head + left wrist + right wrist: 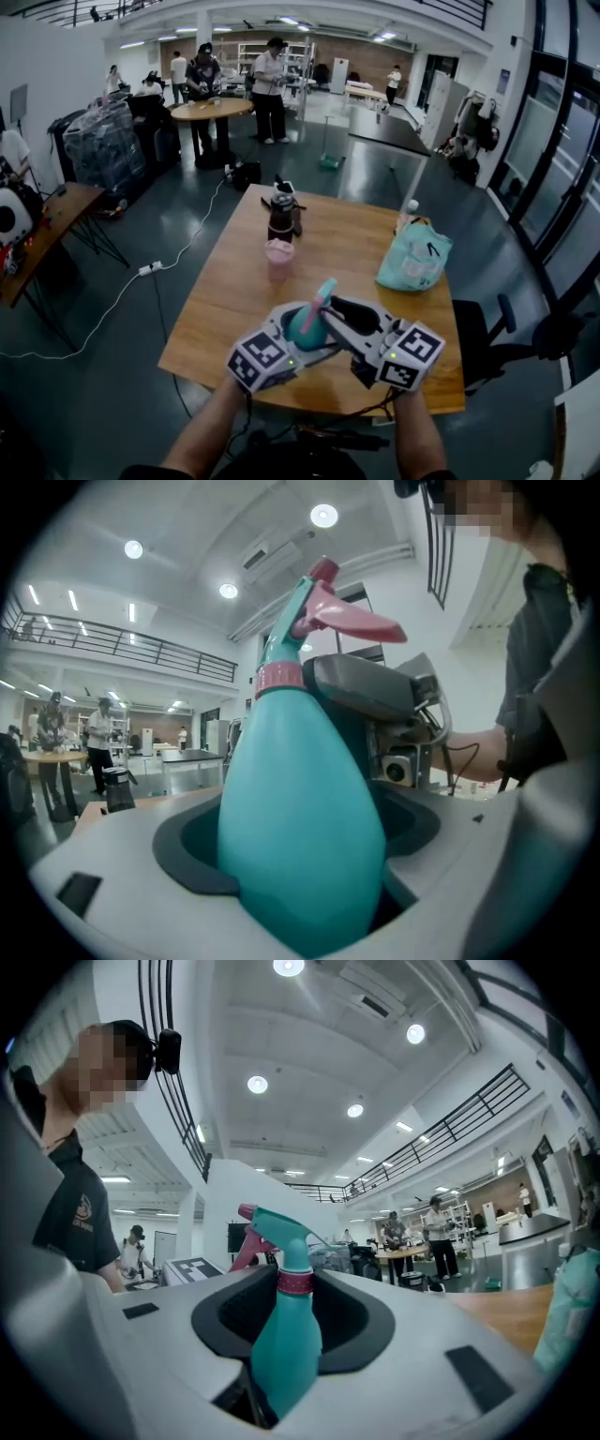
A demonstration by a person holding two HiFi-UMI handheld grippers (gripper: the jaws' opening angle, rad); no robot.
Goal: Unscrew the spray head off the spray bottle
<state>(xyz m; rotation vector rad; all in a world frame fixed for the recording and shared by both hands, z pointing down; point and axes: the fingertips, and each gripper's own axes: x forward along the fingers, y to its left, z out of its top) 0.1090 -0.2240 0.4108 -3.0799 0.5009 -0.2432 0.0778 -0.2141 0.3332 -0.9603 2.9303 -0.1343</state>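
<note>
A teal spray bottle (pixel 302 328) with a teal and pink spray head (pixel 322 292) is held tilted above the wooden table's (pixel 225 319) near edge. My left gripper (pixel 298 342) is shut on its fat body (pixel 300 817), which fills the gap between the jaws. My right gripper (pixel 330 316) comes in from the right and is shut on the narrow neck just under the pink collar (pixel 279 679). In the right gripper view the bottle (pixel 284 1354) rises from between the jaws, its head (pixel 275 1227) pointing left. The bottle's base is hidden.
On the table stand a pink cup (pixel 279 251), a dark jug (pixel 283 214) behind it and a teal bag (pixel 414 258) at the right. A black chair (pixel 492 337) sits right of the table. Several people stand at a round table (pixel 211 110) far back.
</note>
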